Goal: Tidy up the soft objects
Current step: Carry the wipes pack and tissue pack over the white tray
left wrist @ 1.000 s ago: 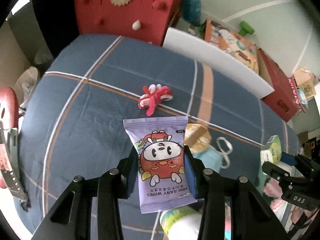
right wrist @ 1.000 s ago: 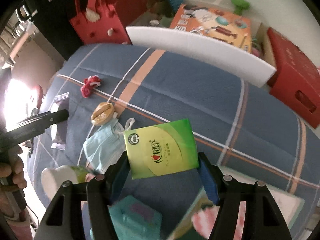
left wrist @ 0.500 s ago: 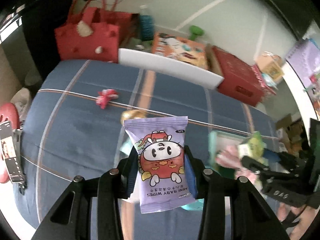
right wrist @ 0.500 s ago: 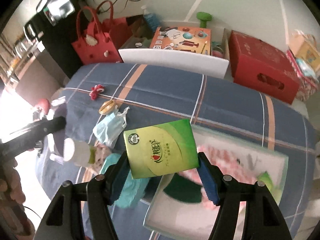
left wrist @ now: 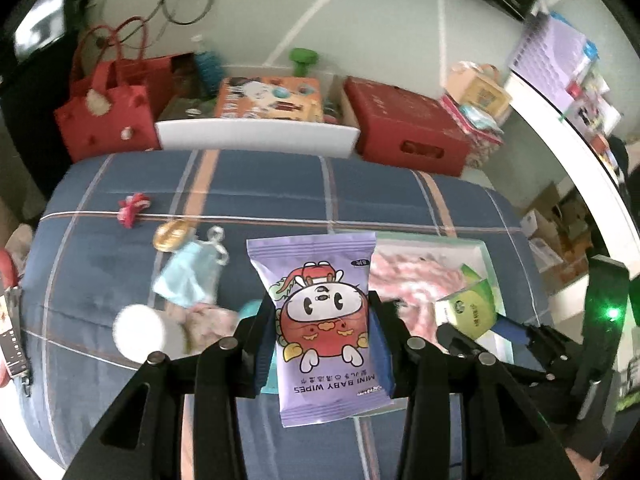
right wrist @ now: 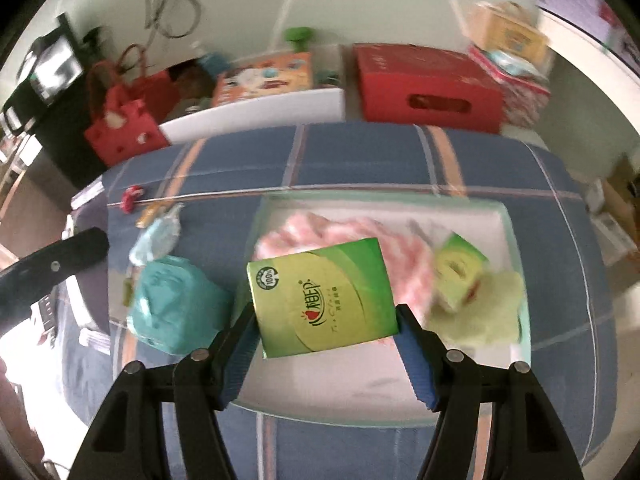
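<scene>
The right gripper is clamping a green tissue pack between its blue pads, gripping it by the two short ends so the pack's long side is running left to right across the fingers. It's hanging right over the white tray sitting on the blue plaid bedspread, roughly above the tray's near-left part. So the target is straight below, not off to one side. Looks to me like the next bit is basically a lowering move, and this hand is the nearer of the two.

The left gripper is squeezing a purple pack of baby wipes, pinching it across the narrow width, with the long axis pointing away from the camera. From the left wrist view the tray is lying to the right and a bit farther out, so that hand needs to be travelling rightward before it can let go.

Inside the tray there's already a pink fluffy cloth at the left-middle and another green tissue pack on a pale yellow cloth at the right. The bare patch is along the near edge, so I'd guess that's the spot.

Still out on the bedspread, left of the tray: a teal bundle, a blue face mask and a small red knot thing. Frames are a bit blurry, so fine details are iffy.
</scene>
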`<action>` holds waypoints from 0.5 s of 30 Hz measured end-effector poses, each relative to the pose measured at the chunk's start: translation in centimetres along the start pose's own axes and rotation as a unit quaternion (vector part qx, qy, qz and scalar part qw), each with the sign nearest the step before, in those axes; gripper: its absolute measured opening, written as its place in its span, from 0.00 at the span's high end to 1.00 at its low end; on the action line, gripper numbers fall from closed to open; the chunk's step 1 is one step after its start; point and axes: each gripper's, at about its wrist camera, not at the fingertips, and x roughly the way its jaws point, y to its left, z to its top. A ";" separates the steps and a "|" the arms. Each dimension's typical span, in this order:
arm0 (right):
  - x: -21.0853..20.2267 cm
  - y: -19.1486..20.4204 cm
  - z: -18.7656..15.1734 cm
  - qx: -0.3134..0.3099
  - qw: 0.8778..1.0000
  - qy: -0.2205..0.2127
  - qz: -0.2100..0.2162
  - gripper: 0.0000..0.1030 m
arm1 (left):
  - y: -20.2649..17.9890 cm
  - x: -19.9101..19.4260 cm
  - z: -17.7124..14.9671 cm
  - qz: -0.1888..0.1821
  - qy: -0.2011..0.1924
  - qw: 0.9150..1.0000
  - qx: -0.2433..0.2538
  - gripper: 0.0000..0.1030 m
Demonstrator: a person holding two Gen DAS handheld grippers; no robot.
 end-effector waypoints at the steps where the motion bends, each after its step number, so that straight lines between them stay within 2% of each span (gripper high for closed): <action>1: 0.2 -0.6 -0.5 0.008 1.000 0.002 0.000 0.33 | -0.5 0.4 -0.2 -0.003 0.002 1.000 0.003 0.58; 9: 1.9 -5.6 -2.9 0.056 0.997 0.010 -0.044 0.33 | -5.0 4.4 -2.3 -0.020 0.024 0.999 0.031 0.58; 15: 2.2 -8.5 -3.6 0.066 0.994 0.014 -0.084 0.33 | -7.2 7.1 -3.7 -0.028 0.039 0.998 0.049 0.58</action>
